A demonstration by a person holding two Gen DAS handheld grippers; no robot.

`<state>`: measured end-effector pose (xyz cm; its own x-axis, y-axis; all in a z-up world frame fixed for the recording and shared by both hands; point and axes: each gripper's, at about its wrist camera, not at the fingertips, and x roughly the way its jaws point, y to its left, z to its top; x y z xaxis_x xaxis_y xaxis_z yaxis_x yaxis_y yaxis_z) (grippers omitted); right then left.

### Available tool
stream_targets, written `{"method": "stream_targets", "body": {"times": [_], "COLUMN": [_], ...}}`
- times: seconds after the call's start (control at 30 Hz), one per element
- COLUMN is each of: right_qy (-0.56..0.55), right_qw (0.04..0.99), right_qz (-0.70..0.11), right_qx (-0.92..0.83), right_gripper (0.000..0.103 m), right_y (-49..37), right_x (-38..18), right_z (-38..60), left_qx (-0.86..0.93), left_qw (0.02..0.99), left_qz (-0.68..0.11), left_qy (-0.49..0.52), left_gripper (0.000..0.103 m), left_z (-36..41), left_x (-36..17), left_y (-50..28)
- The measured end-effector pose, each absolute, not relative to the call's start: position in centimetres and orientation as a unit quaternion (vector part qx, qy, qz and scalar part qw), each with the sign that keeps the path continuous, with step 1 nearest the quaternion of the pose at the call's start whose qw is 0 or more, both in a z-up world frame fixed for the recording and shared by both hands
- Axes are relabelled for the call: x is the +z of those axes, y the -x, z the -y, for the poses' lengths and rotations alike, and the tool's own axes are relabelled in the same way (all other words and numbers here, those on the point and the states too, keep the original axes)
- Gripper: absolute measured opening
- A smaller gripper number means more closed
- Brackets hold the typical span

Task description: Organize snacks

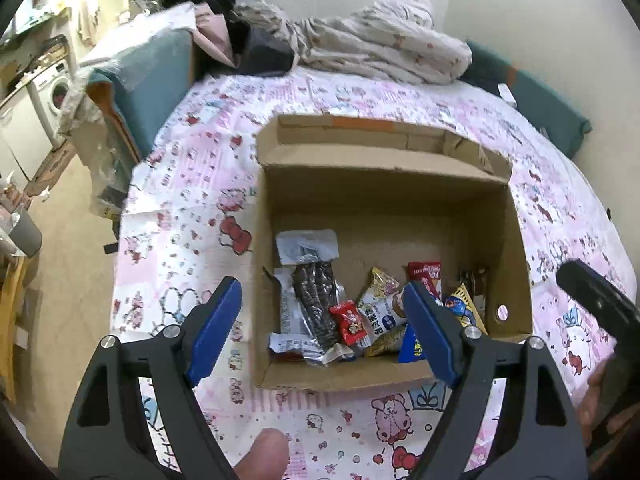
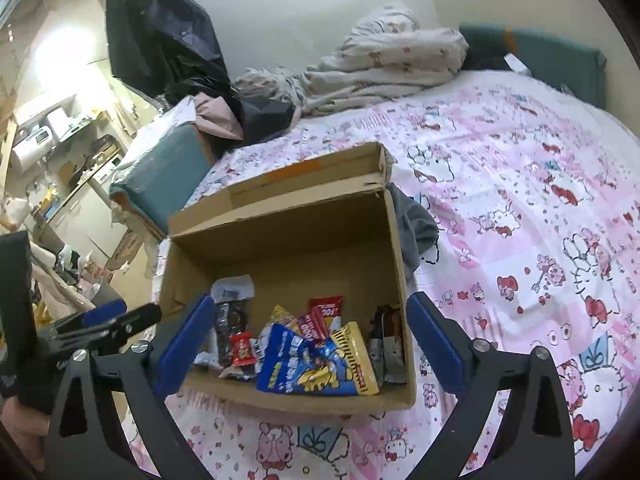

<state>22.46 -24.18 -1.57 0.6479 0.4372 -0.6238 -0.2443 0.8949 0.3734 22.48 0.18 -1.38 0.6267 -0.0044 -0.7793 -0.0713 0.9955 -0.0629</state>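
Note:
An open cardboard box (image 1: pixel 384 208) (image 2: pixel 288 240) stands on a pink cartoon-print bedsheet (image 1: pixel 180 200). Several snack packets lie along its near side: a dark packet (image 1: pixel 316 300), a small red one (image 1: pixel 348 320), a white one (image 1: pixel 382 312), a red one (image 1: pixel 426 276), a big blue bag (image 2: pixel 296 364) and a yellow striped pack (image 2: pixel 356 356). My left gripper (image 1: pixel 322 300) hangs open above the box's near left part, nothing between its blue pads. My right gripper (image 2: pixel 310 308) is open above the near wall, also empty. Each gripper shows at the edge of the other's view, the right gripper (image 1: pixel 592 300) and the left gripper (image 2: pixel 104 320).
A crumpled blanket (image 1: pixel 380 48) and dark clothes lie at the far end of the bed. A grey cloth (image 2: pixel 416 232) sits against the box's right wall. Left of the bed are a teal cushion (image 1: pixel 152 80), a black bag (image 2: pixel 160 32) and a washing machine (image 1: pixel 56 92).

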Motion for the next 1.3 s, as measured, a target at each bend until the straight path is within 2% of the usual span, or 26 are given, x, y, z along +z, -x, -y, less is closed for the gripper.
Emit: {"method": "stream_targets", "body": {"times": [0.23,0.3,0.37,0.47,0.57,0.77,1.07,1.3], "right_qy": [-0.136,-0.144,-0.142,-0.14,-0.135,-0.124,-0.108,-0.046], "right_qw": [0.895,0.892,0.894,0.892,0.892,0.894,0.907,0.929], "right_qz": [-0.374,-0.382,-0.385,-0.39,-0.394,-0.395,-0.376,-0.343], "right_qx": [0.2,0.193,0.181,0.179,0.178,0.17,0.154,0.132], "right_gripper": [0.102,0.103,0.103,0.103,0.103,0.103,0.103,0.103], "right_y": [-19.2,-18.5,-18.0,-17.2,-16.4,-15.0,-13.3,-12.5], "right_x": [-0.8,-1.0,-1.1,-1.2,-1.4,-1.4,-1.3,-0.8], "right_z": [24.3,24.5,24.7,24.6,24.2,24.2,23.4,21.6], "left_qx": [0.042,0.045,0.051,0.056,0.049,0.035,0.036,0.03], "left_qw": [0.916,0.919,0.918,0.913,0.909,0.907,0.924,0.918], "left_qz": [-0.397,-0.391,-0.393,-0.404,-0.412,-0.416,-0.375,-0.391], "left_qy": [0.035,0.03,0.02,0.02,0.043,0.06,0.06,0.053], "left_gripper": [0.081,0.086,0.095,0.096,0.103,0.103,0.103,0.103], "left_z": [-1.1,-1.3,-1.6,-2.2,-2.9,-3.0,-2.6,-1.7], "left_x": [0.4,0.6,0.6,0.2,0.0,-0.1,1.1,-0.1], "left_y": [-19.1,-18.1,-17.5,-16.7,-15.9,-13.7,-10.9,-10.9]}}
